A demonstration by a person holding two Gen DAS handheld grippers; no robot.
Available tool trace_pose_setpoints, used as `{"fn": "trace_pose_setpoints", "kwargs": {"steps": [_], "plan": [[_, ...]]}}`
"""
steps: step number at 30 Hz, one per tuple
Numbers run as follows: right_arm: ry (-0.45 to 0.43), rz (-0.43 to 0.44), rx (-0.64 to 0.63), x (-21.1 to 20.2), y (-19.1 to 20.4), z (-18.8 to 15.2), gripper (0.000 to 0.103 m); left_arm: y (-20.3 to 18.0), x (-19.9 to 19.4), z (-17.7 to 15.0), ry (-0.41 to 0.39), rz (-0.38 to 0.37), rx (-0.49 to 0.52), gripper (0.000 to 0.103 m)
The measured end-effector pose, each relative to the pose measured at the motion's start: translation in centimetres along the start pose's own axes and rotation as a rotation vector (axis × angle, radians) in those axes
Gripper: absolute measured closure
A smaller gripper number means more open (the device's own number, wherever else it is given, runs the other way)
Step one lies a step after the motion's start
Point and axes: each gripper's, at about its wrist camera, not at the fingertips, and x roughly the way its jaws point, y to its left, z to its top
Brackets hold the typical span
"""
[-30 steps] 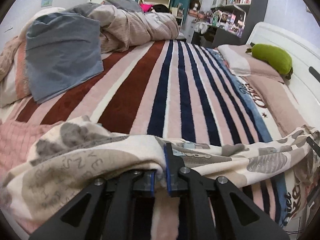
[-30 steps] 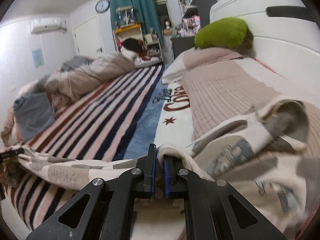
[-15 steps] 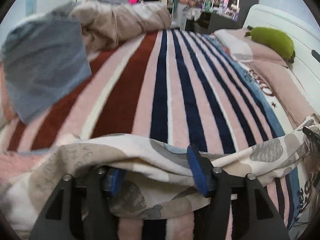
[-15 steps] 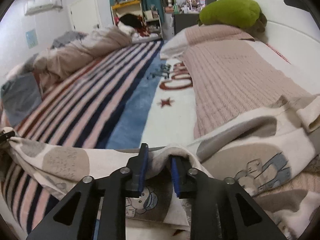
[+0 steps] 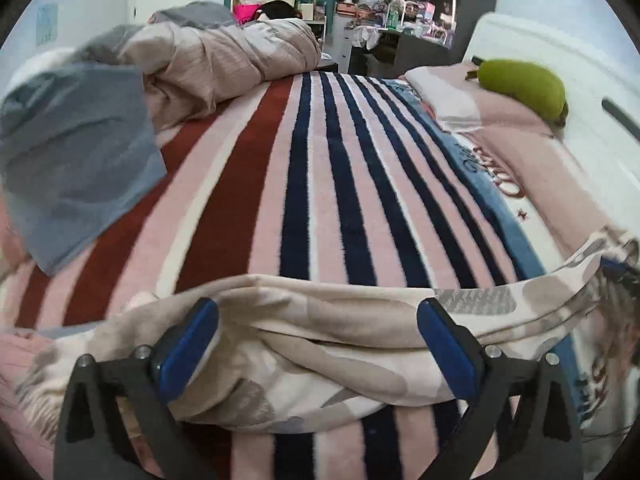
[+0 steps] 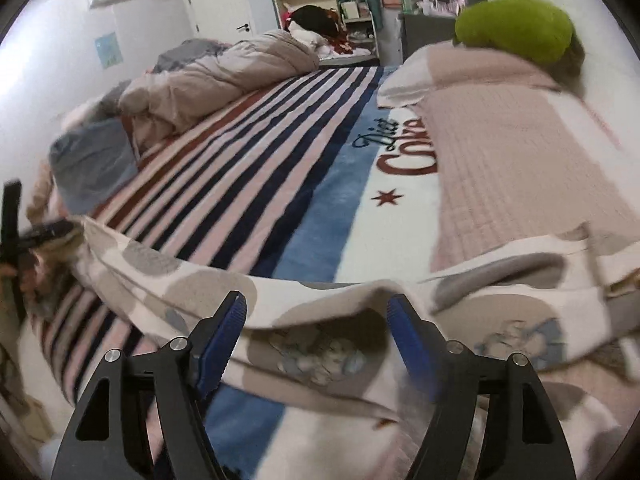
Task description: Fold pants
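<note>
The pants (image 5: 320, 344) are cream with grey and beige cartoon prints. They lie in a rumpled band across the near edge of the striped bed blanket (image 5: 320, 184). My left gripper (image 5: 318, 344) is open, its blue pads wide apart over the cloth, holding nothing. My right gripper (image 6: 316, 336) is open too, over the pants (image 6: 320, 344) near the blanket's blue and white part. The left gripper shows at the left edge of the right wrist view (image 6: 16, 240). The right gripper shows at the right edge of the left wrist view (image 5: 624, 276).
A grey folded cloth (image 5: 76, 168) and a bunched beige duvet (image 5: 224, 64) lie at the far left of the bed. A pink pillow (image 6: 520, 148) with a green plush (image 6: 516, 28) lies by the white headboard. Shelves and a desk stand beyond the bed.
Both grippers were shut on the pants edge one second ago. Both have opened wide and let go. The pants now lie loose on the blanket.
</note>
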Motion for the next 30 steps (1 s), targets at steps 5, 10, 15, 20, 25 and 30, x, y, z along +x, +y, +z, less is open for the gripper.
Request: {"fn": "trace_pose_setpoints", "kwargs": {"steps": [5,10,15,20,25,30], "plan": [[-0.024,-0.085,-0.023,-3.4,-0.6,-1.6,0.033,-1.3,-1.4,-1.1,-0.007,-0.036,0.029,0.005],[0.021,-0.134,-0.068,-5.9,-0.6,-4.2,0.034,-4.0,-1.6,-3.0,0.015,-0.108,0.064,0.005],[0.085,-0.225,-0.089,-5.9,-0.7,-7.8,0.035,-6.6,-0.9,-4.4,0.023,-0.148,0.089,0.005],[0.094,-0.418,-0.212,-4.7,-0.3,-10.3,0.041,-7.9,-0.2,-5.0,0.039,-0.19,0.079,0.005],[0.066,-0.561,-0.295,-5.2,0.2,-10.5,0.101,-8.6,0.1,-4.8,0.032,-0.204,0.072,0.005],[-0.037,-0.562,-0.245,-8.1,-0.9,-7.9,0.101,-9.3,1.1,-4.8,0.049,-0.208,0.086,0.005]]}}
